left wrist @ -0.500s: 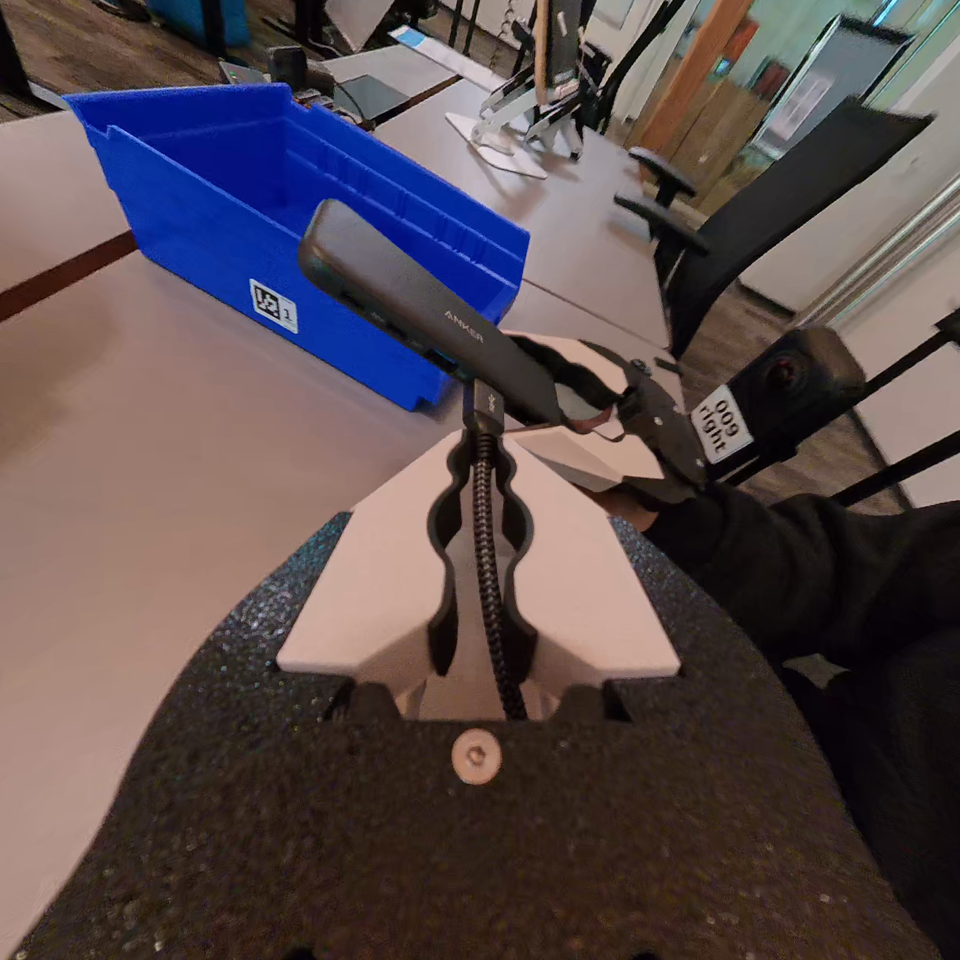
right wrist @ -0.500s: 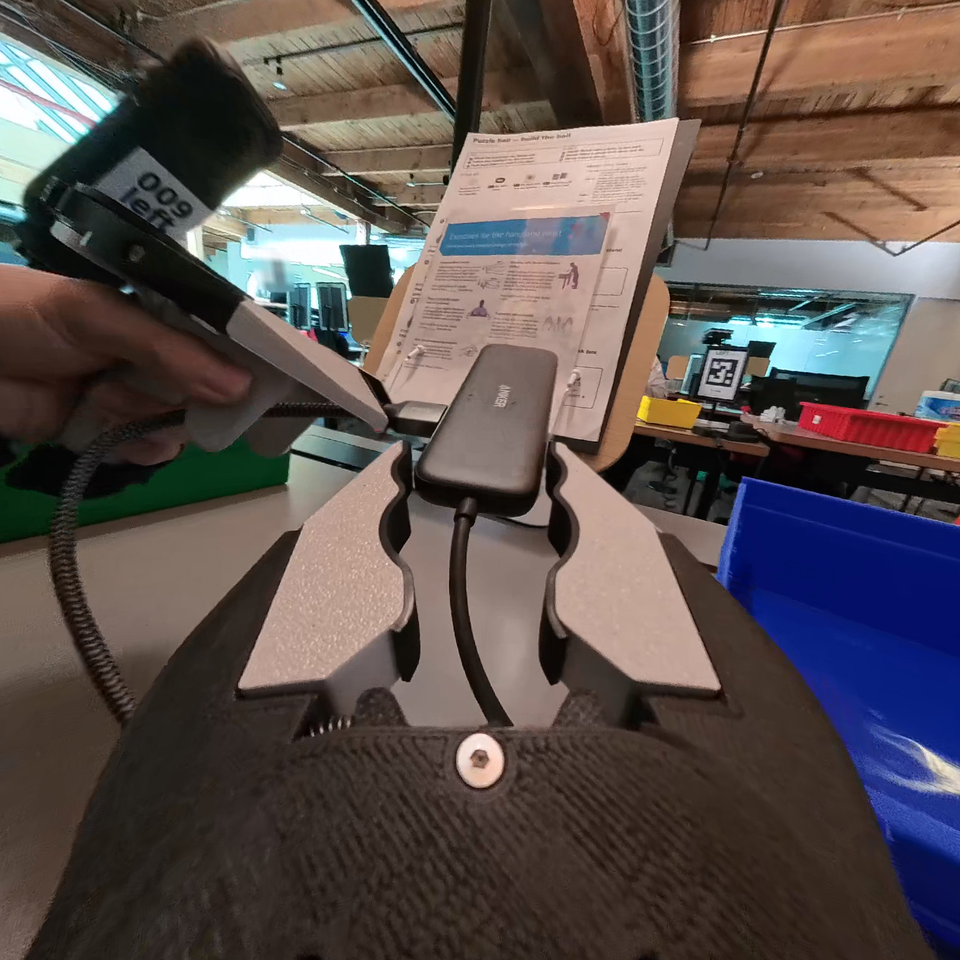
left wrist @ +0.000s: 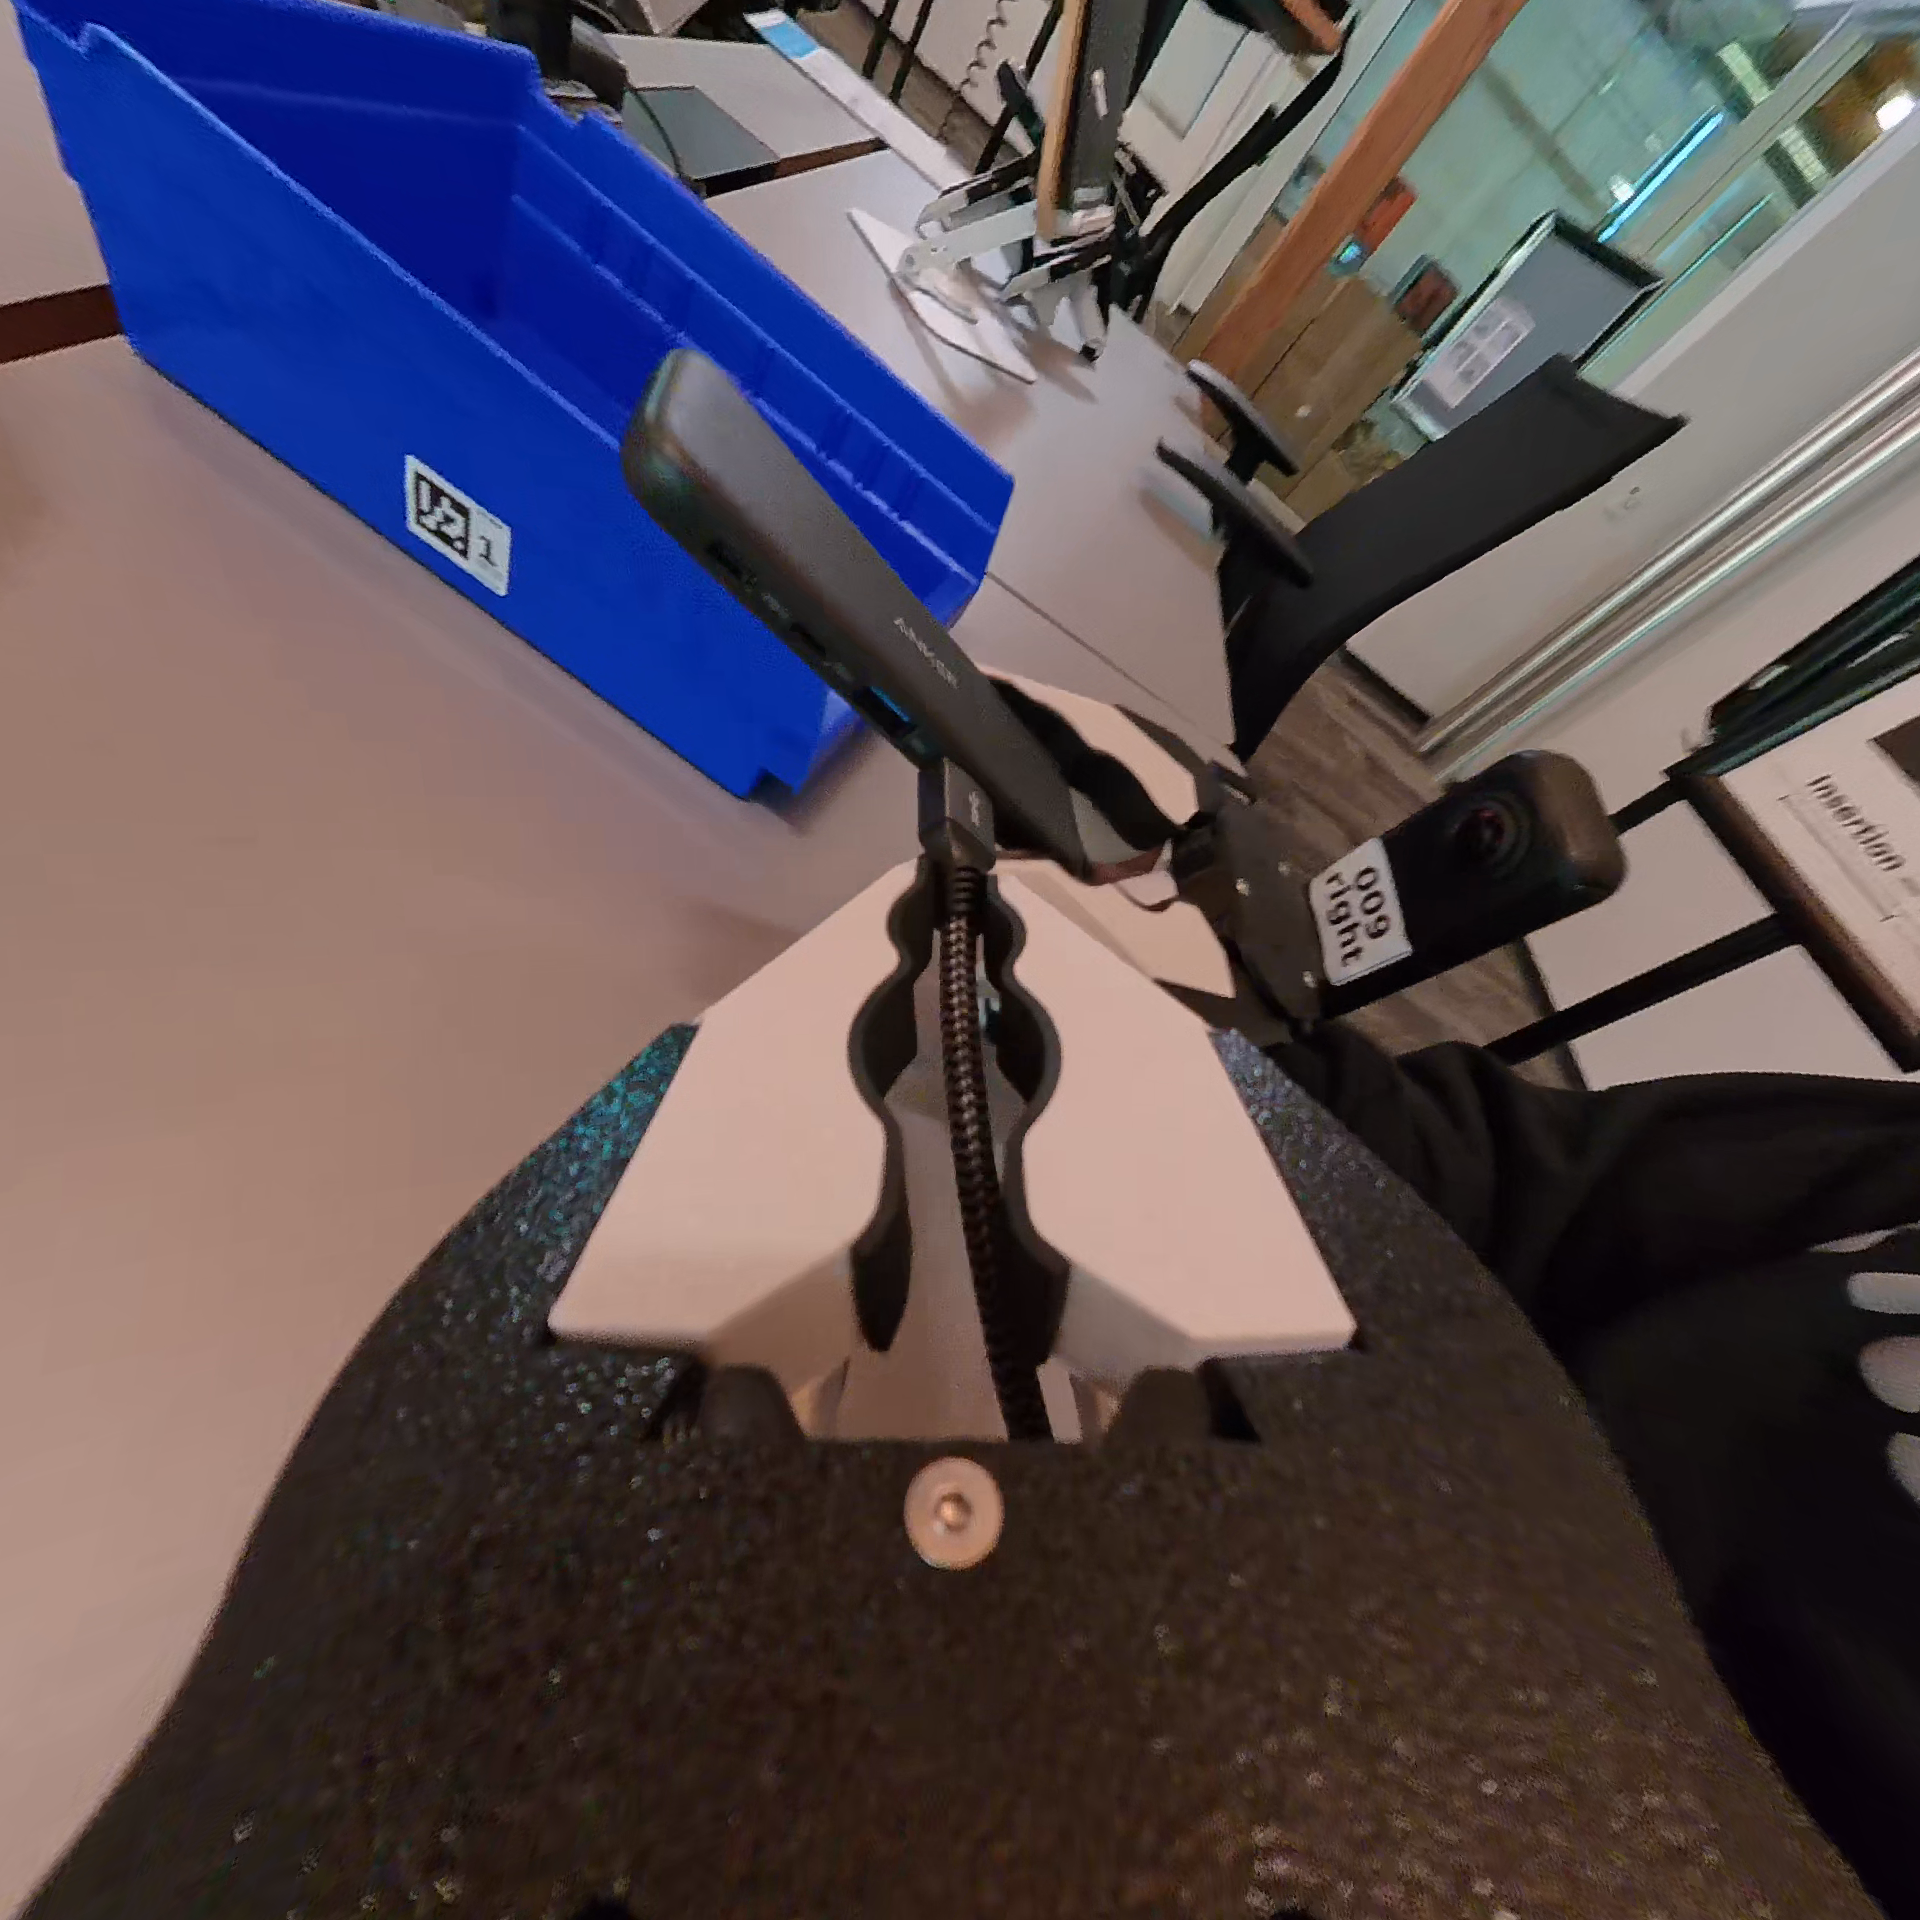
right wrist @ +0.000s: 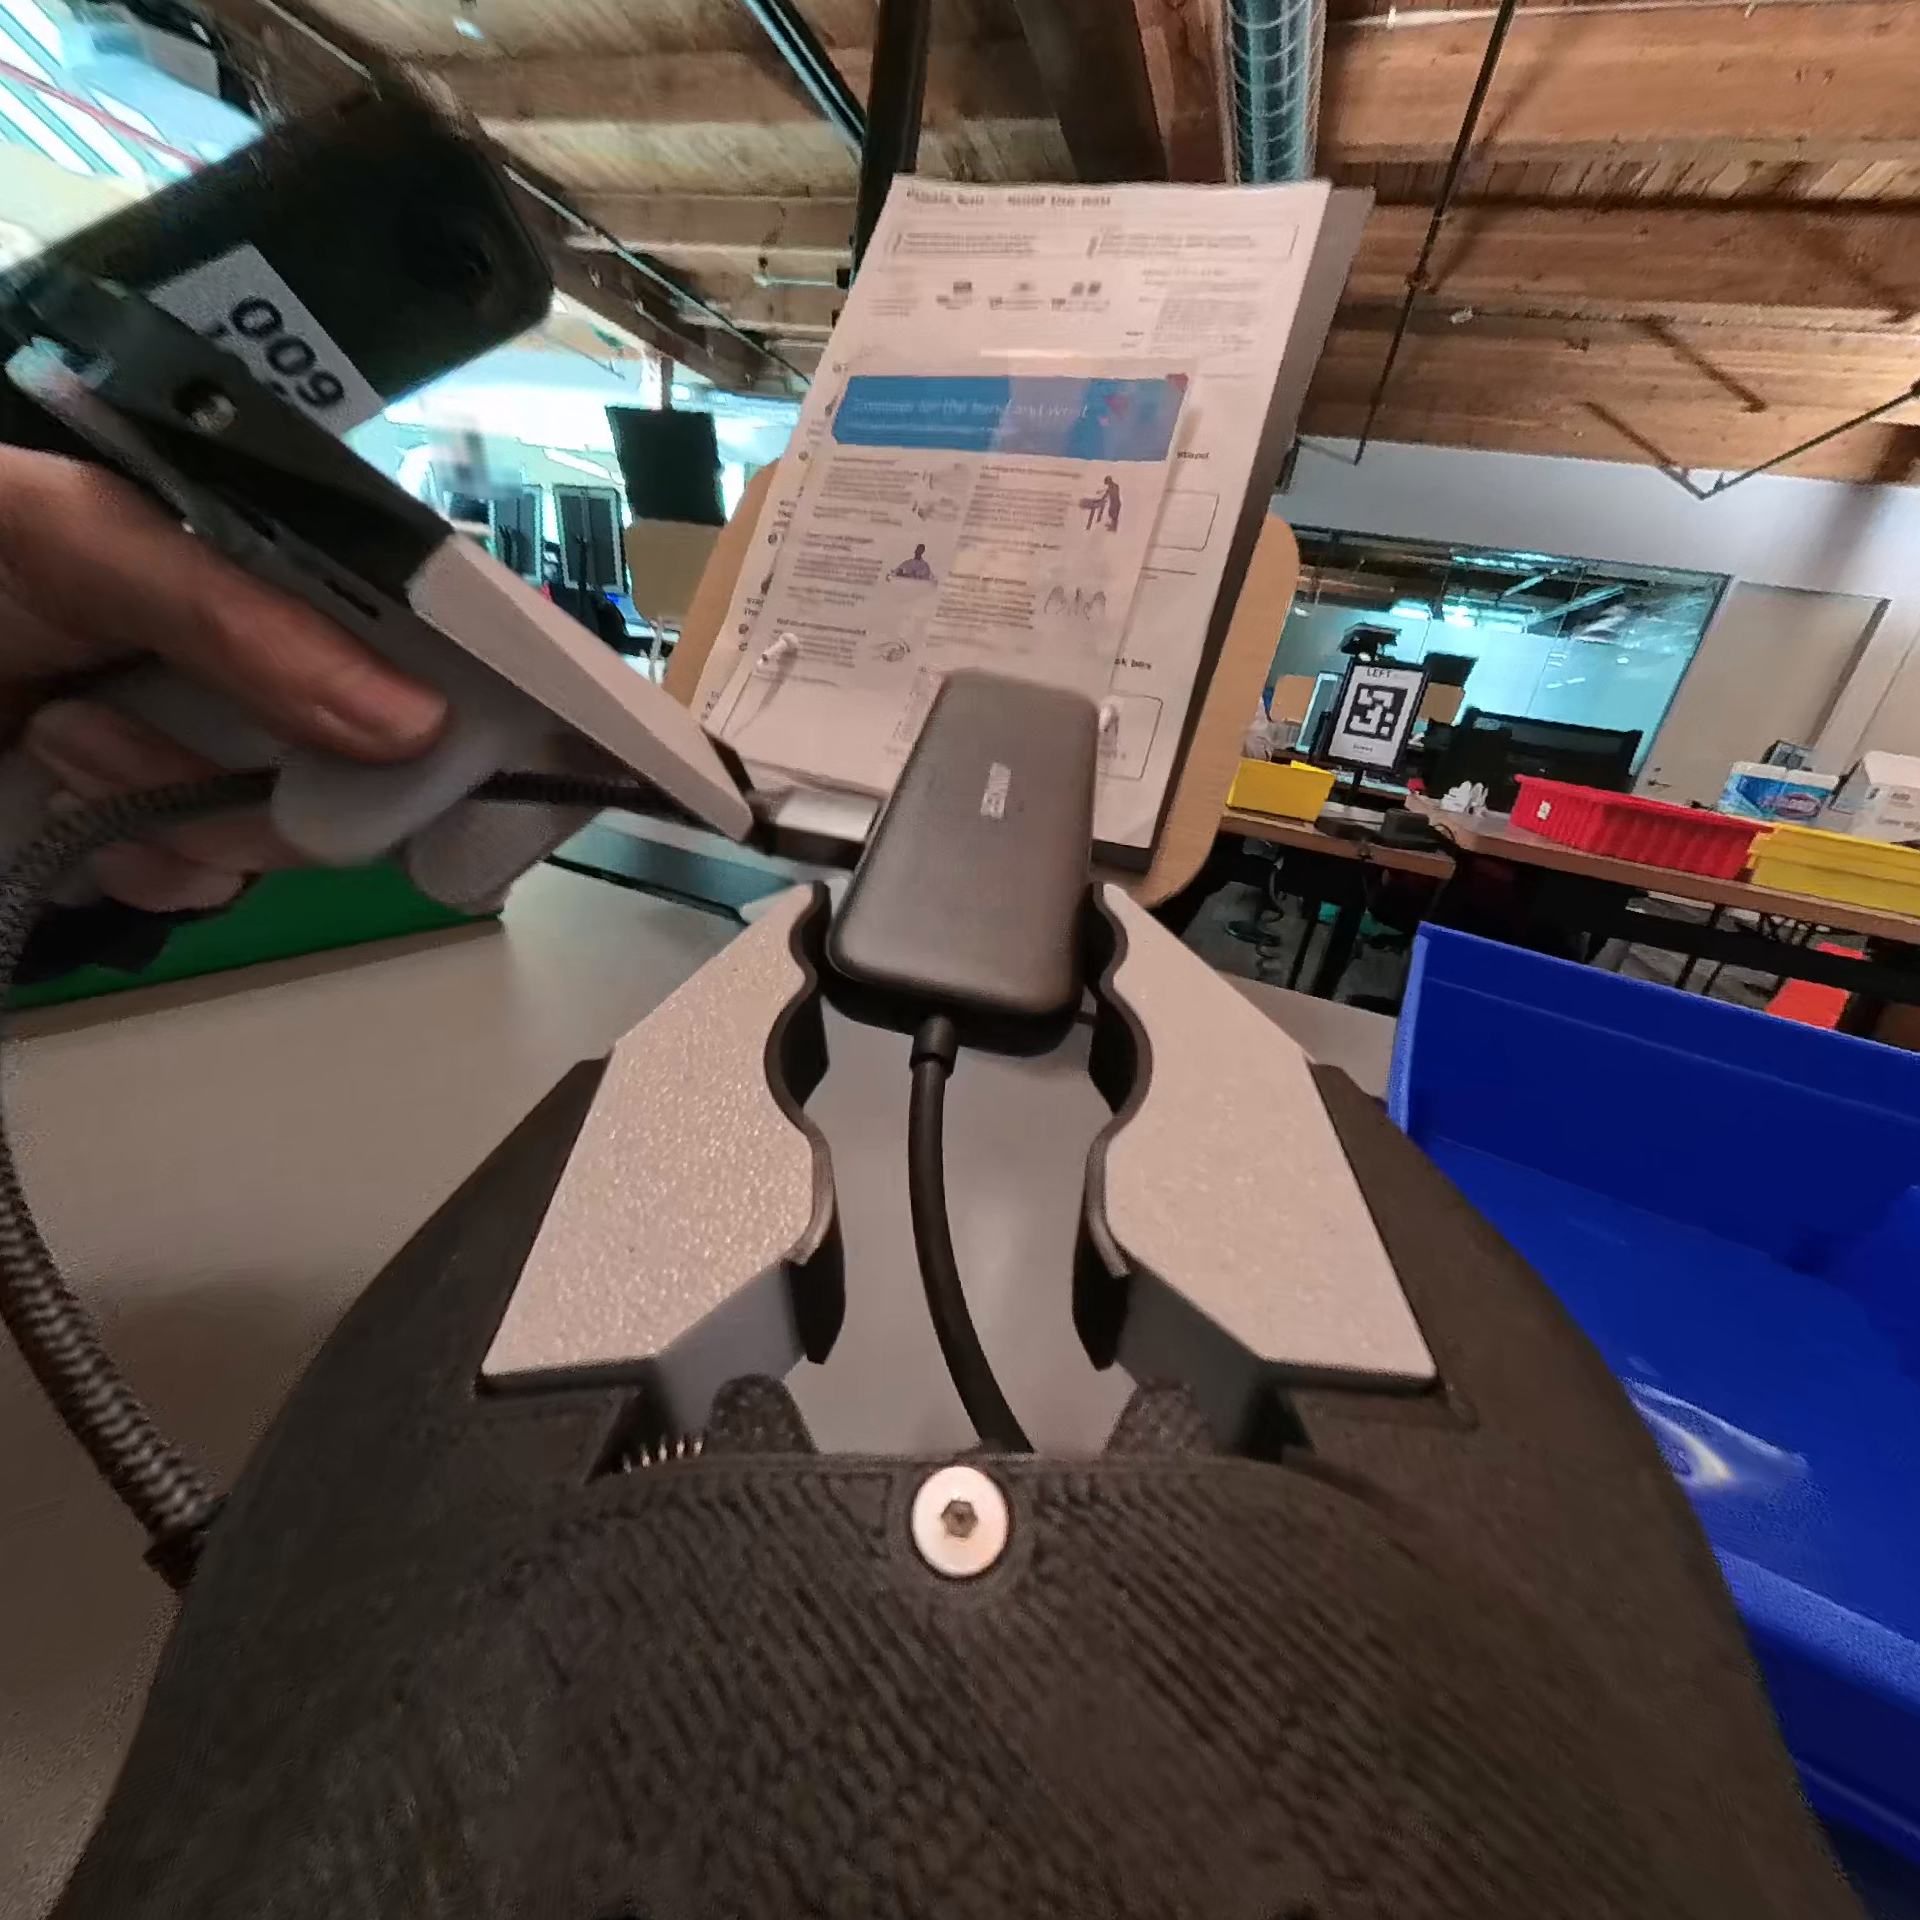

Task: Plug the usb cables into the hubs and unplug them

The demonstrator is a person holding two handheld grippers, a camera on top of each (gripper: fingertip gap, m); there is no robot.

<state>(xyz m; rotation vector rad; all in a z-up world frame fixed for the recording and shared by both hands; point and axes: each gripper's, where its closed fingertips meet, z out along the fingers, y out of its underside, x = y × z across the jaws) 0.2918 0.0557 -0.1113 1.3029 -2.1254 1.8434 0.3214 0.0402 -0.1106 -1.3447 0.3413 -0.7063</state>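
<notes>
Hub held in the air, cable meeting its side.
Right gripper jaws clamp the hub's near end, its own black lead trailing back between them. Left gripper jaws pinch the braided cable just behind its plug, at a hub port. Blue bin sits beyond on the table.

Open-plan workshop or lab office. Exposed timber ceiling with a metal duct at 12 o'clock; long work tables carrying red and yellow bins at 3 o'clock; glass partitions behind; black office chair at 2 o'clock in the left wrist view; blue bin on the near table.
</notes>
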